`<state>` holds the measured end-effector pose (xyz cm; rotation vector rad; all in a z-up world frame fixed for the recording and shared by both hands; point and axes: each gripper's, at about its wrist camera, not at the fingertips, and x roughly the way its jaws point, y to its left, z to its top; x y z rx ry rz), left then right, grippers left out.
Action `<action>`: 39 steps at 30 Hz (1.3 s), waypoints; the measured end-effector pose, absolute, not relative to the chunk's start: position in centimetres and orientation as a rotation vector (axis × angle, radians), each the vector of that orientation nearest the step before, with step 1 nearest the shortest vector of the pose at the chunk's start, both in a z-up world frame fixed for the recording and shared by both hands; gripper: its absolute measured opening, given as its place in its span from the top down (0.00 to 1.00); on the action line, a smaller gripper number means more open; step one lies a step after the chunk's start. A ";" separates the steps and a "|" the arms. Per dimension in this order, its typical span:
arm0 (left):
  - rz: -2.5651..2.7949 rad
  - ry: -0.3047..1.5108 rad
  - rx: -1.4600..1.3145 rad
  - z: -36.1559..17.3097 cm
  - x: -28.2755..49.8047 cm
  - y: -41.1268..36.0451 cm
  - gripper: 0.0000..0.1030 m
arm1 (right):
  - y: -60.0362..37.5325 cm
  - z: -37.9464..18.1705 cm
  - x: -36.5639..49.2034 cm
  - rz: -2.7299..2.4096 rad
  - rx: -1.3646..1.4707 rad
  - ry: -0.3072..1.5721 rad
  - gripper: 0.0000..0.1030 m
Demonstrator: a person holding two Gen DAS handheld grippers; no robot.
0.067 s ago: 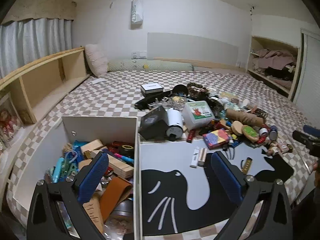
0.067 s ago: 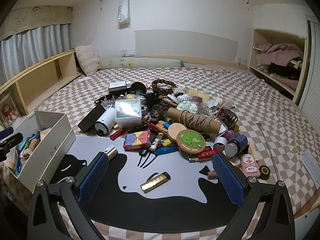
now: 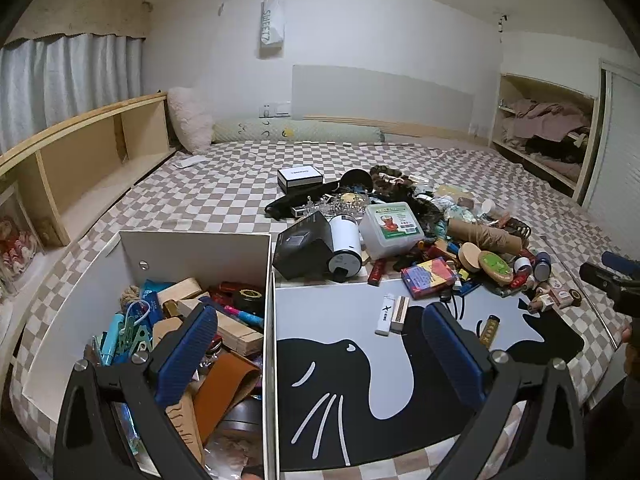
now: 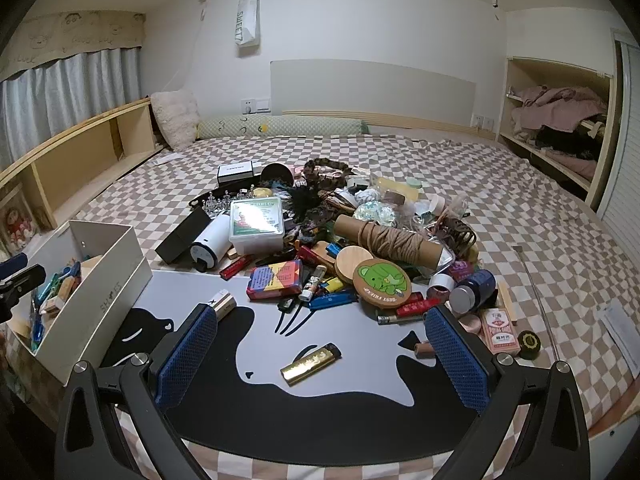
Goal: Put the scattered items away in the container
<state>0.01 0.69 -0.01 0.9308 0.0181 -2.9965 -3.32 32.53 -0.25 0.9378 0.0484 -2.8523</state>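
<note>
A white open box stands at the left of the bed, holding several small items; in the right wrist view the white box is at the far left. My left gripper is open and empty, straddling the box's right wall. A heap of scattered items lies across the bed beyond a grey and black cat mat. On the mat lies a gold lighter, just ahead of my right gripper, which is open and empty. A white lighter and a small box rest mid-mat.
A wooden shelf runs along the left wall and a clothes alcove sits at the right. The checkered bedspread stretches back to pillows. The right gripper's tip shows at the left view's right edge.
</note>
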 end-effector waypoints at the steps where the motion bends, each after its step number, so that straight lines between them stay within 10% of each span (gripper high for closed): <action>1: -2.993 0.011 0.929 0.0 0.0 1.0 0.00 | 32.5 -0.2 -3.3 -2.851 0.942 0.051 0.00; 39: -2.996 0.029 0.965 -0.5 0.1 1.8 0.00 | 32.2 -0.7 -3.1 -2.839 0.963 0.077 0.00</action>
